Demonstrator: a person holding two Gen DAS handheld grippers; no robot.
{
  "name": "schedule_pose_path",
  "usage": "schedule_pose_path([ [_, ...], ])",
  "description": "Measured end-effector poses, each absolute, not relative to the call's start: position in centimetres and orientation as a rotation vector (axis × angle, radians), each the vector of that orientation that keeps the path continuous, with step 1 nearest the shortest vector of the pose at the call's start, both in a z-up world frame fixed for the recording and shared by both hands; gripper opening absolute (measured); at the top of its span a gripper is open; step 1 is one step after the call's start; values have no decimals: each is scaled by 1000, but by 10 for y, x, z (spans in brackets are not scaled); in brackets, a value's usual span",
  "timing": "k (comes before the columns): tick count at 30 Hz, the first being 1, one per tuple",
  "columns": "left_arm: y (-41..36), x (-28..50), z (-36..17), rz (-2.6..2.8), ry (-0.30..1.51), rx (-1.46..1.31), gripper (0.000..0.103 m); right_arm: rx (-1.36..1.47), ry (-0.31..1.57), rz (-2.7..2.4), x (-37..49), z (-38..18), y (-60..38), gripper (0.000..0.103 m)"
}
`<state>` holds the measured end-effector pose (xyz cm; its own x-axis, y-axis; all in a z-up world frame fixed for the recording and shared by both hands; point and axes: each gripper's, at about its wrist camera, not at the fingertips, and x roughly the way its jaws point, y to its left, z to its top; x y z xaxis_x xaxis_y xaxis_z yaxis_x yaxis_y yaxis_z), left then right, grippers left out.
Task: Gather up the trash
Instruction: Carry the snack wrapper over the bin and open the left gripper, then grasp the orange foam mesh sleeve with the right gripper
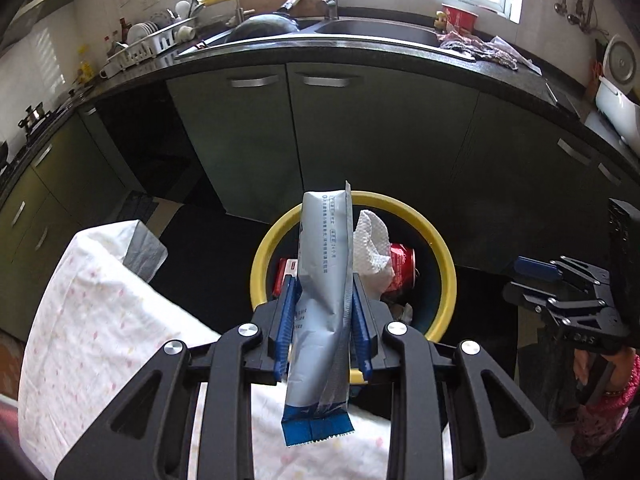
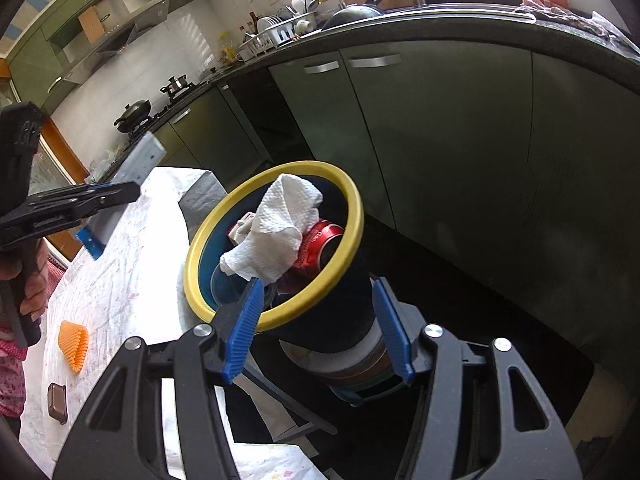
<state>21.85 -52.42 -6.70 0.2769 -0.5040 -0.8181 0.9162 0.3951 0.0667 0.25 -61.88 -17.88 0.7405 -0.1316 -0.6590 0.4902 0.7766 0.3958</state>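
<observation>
Left gripper (image 1: 324,320), blue pads (image 1: 285,320) drawn close together, clamping a silver wrapper (image 1: 320,280) upright between them. Right gripper (image 2: 316,326), jaws spread wide, nothing touching either pad. Bare hand (image 2: 30,280) wrapped around the left handle.

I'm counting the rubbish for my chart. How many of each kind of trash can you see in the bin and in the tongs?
Paper towels: 1, in the bin
Red cans: 1, in the bin
Red-and-white packets: 1, in the bin
Silver wrappers: 1, in the left tongs
Total: 4
</observation>
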Motion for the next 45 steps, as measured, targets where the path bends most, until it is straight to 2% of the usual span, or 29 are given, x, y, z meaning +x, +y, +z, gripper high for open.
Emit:
schedule_pose_path([
  [1, -538, 222, -74, -1036, 813, 618, 28, 598, 656, -367, 1, -181, -621, 54],
  [2, -549, 226, -81, -1034, 818, 624, 33, 604, 656, -370, 0, -182, -623, 54],
  [3, -559, 230, -87, -1025, 818, 632, 48, 609, 656, -372, 0, -183, -625, 54],
  [5, -570, 233, -90, -1003, 796, 649, 64, 617, 654, -371, -1, -184, -626, 54],
  [10, -540, 224, -56, -1034, 732, 583, 65, 620, 652, -367, -1, -186, -626, 54],
  [14, -472, 214, -15, -1049, 642, 474, 78, 615, 659, -355, 4, -186, -619, 54],
  [19, -371, 207, 10, -964, 579, 340, 81, 587, 680, -335, 14, -182, -603, 54],
  [21, -328, 205, 10, -898, 553, 290, 87, 571, 690, -325, 20, -180, -594, 54],
  [32, -129, 220, -26, -427, 441, 141, 98, 396, 745, -158, 75, -150, -512, 56],
  [34, -104, 233, -39, -365, 450, 134, 98, 358, 758, -93, 88, -145, -490, 62],
  [38, -71, 259, -69, -260, 494, 154, 98, 257, 789, 114, 123, -138, -438, 65],
  [42, -52, 276, -93, -219, 549, 149, 98, 51, 820, 331, 159, -134, -375, 78],
  [45, -49, 283, -104, -227, 591, 121, 98, -60, 839, 448, 180, -133, -340, 80],
])
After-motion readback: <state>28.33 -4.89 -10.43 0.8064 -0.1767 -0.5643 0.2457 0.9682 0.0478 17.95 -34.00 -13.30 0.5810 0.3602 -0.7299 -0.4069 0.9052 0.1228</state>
